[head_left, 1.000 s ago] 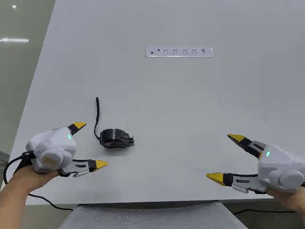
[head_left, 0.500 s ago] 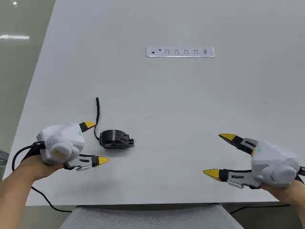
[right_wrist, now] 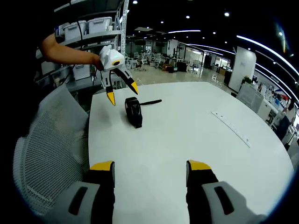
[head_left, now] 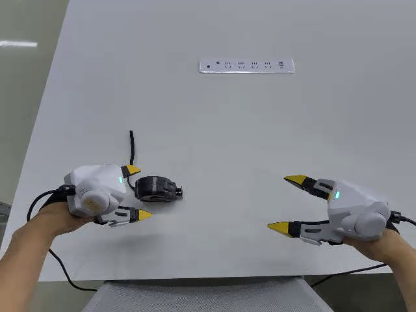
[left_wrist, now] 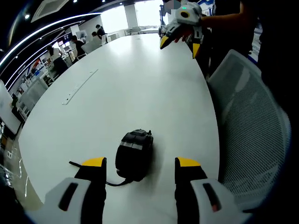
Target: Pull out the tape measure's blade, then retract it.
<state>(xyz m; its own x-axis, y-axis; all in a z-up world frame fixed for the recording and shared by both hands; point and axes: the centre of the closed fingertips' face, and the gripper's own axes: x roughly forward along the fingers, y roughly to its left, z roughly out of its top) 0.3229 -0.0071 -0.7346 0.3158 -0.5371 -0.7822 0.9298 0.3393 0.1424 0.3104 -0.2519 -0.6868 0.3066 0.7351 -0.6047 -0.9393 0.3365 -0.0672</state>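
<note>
A black tape measure [head_left: 156,188] lies near the front-left of the white table [head_left: 260,130], with its strap [head_left: 132,153] trailing away from the person. The left gripper [head_left: 138,192] is just beside it — jaws spread wide, the case just ahead of and between their yellow tips, nothing gripped. The right gripper [head_left: 288,203] hovers well apart, also wide open and empty. A power strip [head_left: 247,65] lies farther back.

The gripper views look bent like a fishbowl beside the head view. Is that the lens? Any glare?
Lens, yes: left gripper view, the edge of the table curves and the mesh chair bulges; right gripper view, ceiling lights stretch into arcs; head view, the power strip looks straight and sharp, the tape measure casts a soft shadow, light glints on the floor at left.
</note>
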